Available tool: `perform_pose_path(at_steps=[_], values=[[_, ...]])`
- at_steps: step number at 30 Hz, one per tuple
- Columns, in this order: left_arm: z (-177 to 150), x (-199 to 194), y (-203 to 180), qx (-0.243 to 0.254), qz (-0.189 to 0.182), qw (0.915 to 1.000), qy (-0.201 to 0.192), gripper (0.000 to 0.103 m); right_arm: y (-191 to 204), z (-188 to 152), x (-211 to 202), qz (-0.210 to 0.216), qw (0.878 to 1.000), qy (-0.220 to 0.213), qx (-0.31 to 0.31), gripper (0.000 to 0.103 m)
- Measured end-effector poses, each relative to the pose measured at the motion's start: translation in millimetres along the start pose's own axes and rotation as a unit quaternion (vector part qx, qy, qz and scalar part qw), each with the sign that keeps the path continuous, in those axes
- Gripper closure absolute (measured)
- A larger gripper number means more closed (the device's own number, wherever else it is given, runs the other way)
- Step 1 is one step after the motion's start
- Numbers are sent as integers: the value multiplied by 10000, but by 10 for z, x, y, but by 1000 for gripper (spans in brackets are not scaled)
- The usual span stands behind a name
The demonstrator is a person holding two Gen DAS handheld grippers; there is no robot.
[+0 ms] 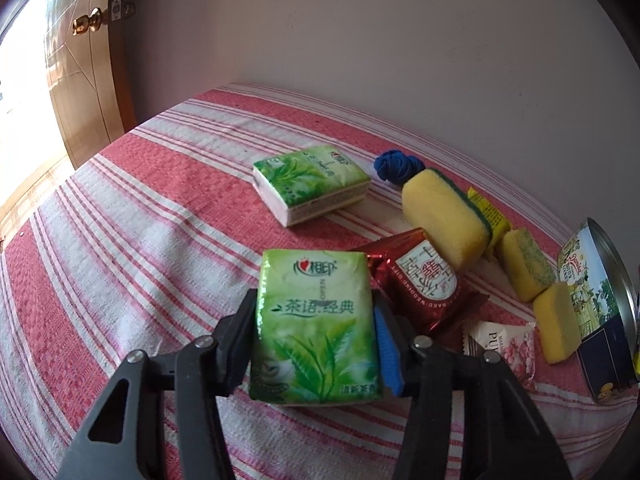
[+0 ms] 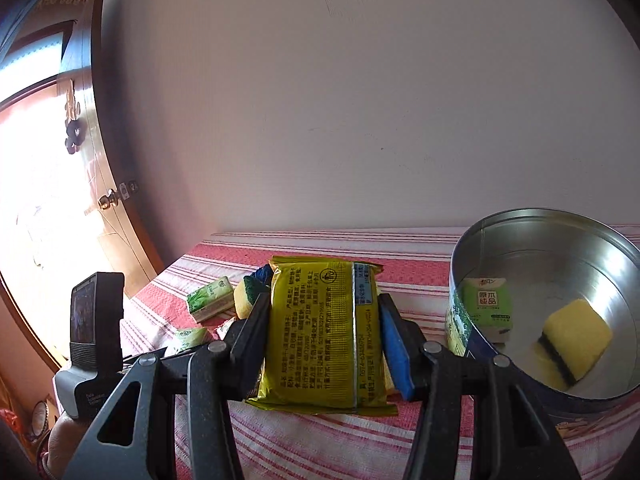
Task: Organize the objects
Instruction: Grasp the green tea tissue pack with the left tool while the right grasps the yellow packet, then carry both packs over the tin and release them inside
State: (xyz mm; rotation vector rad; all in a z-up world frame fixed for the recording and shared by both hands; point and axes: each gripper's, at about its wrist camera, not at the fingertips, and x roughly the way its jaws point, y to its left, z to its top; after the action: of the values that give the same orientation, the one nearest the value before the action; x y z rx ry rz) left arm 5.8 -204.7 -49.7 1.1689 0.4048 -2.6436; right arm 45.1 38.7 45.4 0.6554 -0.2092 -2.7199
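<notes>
Gripping tissues [image 1: 316, 328] left [image 1: 316, 340], yellow packet [image 2: 324, 336] right [image 2: 324, 340] beside tin [image 2: 472, 264]; two items inside tin, most outside.

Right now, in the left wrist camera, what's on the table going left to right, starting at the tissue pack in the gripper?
Held tissue pack → red snack packet → floral wrapped sweet → nearest yellow sponge → cookie tin.

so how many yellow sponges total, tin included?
4. One large yellow sponge by the blue bundle, two smaller ones beside the round metal tin, one inside it. More may be hidden.
</notes>
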Motion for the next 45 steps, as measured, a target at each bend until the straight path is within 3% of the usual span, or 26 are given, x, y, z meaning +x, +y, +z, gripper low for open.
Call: perform_pose_path(at_steps=[4, 11, 21, 33, 45], values=[[-45, -235, -56, 102, 124, 9987, -490, 50, -54, 37, -35, 49, 9999, -58, 88, 49], [14, -558, -477, 549, -217, 9933, -996, 50, -305, 97, -145, -322, 9992, -244, 1, 49], [-77, -688, -1379, 1194, -813, 9830, -1137, 50, -960, 164, -186, -1356, 9906, -171, 95, 49], [-195, -781, -2301, 1805, -1425, 9649, -1269, 50, -1463, 200, -230, -2178, 9758, -134, -160, 49], [-323, -591, -2933, 2145, -1465, 9595, -1088, 50, -1960, 259, -234, -2729, 9620, 56, 3, 49]])
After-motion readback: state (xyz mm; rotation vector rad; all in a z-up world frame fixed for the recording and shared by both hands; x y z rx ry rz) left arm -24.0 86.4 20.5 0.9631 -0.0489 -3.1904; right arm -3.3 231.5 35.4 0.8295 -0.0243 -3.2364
